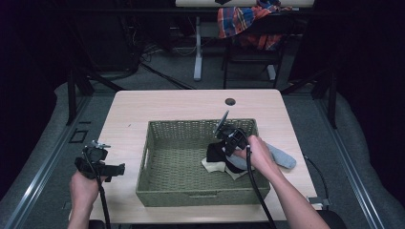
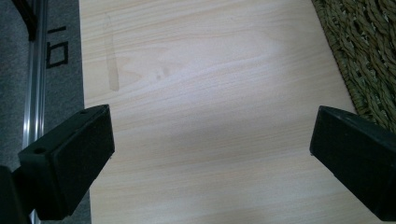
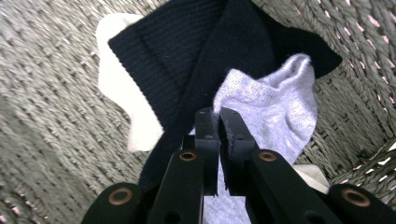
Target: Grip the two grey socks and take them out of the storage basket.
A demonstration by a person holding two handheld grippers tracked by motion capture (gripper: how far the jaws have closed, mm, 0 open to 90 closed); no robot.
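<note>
Item: grey sock (image 3: 275,112) | pinched at its edge by right gripper (image 3: 219,114) fingers, draped over basket (image 1: 191,195) rim | left gripper (image 2: 210,154) wide, empty, farther off

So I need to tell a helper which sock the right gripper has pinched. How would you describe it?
Start at the green woven basket on the wooden table. Over its right wall, by the right gripper, lies a small pile of socks. Yours is the light grey sock, draped over the rim, paler than the black sock and duller than the white one beneath.
</note>
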